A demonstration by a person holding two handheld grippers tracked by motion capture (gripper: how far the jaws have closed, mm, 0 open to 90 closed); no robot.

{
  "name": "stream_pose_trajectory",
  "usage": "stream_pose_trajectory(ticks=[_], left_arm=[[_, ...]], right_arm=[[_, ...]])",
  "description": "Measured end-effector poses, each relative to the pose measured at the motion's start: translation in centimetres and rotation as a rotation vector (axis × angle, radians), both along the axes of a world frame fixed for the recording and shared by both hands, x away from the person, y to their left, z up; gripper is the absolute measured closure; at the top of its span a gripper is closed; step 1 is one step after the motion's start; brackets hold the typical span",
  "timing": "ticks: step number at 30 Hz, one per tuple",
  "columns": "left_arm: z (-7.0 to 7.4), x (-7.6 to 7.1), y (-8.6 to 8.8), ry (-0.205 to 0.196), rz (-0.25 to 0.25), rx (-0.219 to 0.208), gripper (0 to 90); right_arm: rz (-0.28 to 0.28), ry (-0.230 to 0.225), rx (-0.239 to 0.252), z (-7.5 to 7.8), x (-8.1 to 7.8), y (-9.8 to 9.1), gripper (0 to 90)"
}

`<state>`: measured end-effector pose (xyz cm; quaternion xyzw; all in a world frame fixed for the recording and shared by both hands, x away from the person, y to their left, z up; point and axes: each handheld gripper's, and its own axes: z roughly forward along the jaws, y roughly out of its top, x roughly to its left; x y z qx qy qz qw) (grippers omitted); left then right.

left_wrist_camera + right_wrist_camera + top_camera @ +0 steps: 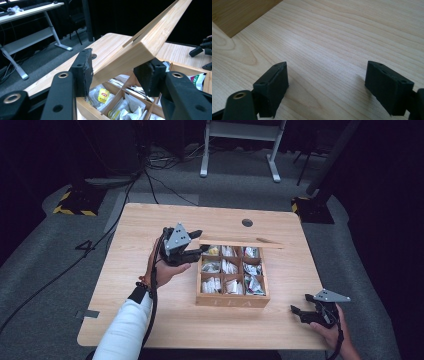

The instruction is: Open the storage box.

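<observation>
A wooden box (232,301) with nine compartments of small packets (230,267) stands on the table's middle right. Its flat wooden lid (240,243) is raised at the box's far edge, hinged open. My left gripper (198,243) is at the lid's left end, shut on its corner. In the left gripper view both pads press the lid (150,37) from either side of my left gripper (116,75), with a yellow-labelled packet (103,95) below. My right gripper (300,306) rests low at the table's front right, open and empty, and my right gripper (327,85) shows bare wood between its jaws.
The light wooden table (150,320) has a round cable hole (247,223) at the back. A corner of the box (234,15) lies ahead of the right gripper. A white desk frame (240,145) and cables stand on the grey floor behind.
</observation>
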<state>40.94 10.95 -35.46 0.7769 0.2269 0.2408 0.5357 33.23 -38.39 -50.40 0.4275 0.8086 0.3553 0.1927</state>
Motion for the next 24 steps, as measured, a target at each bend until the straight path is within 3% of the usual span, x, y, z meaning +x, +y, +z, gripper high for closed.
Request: stream_pose_trajectory(ticks=[4,9,11,12,14,15,16,17,19,24], left_arm=[[0.2,0.2,0.0,0.002,-0.006,-0.008,53.5],[0.5,0.5,-0.2,0.004,-0.006,-0.007,54.9],[0.5,0.6,-0.3,0.003,-0.011,-0.005,54.9],[0.5,0.6,-0.4,0.004,-0.008,-0.008,54.8],[0.5,0.6,-0.5,0.000,-0.007,-0.006,54.7],[0.5,0.7,-0.5,0.004,-0.008,-0.013,54.5],[0.5,0.7,-0.5,0.004,-0.008,-0.013,54.5],[0.6,0.8,-0.4,0.008,-0.011,-0.018,54.5],[0.6,0.9,-0.4,0.009,-0.014,-0.019,54.5],[0.8,1.2,-0.4,0.010,-0.014,-0.031,54.6]], right_arm=[[-0.019,-0.019,0.016,0.5,0.1,-0.3,24.9],[0.012,-0.145,0.050,4.9,0.4,1.0,26.6],[0.023,-0.158,0.049,5.6,0.5,1.4,26.9],[0.043,-0.185,0.042,7.5,1.4,2.7,28.9],[0.051,-0.197,0.036,8.1,1.7,3.2,29.1],[0.094,-0.233,0.044,9.7,2.7,4.8,30.8],[0.094,-0.233,0.044,9.7,2.7,4.8,30.8],[0.122,-0.257,0.064,10.9,3.8,6.1,31.7],[0.138,-0.269,0.080,11.7,4.7,7.2,31.8],[0.148,-0.318,0.115,13.4,7.1,9.4,33.8]])
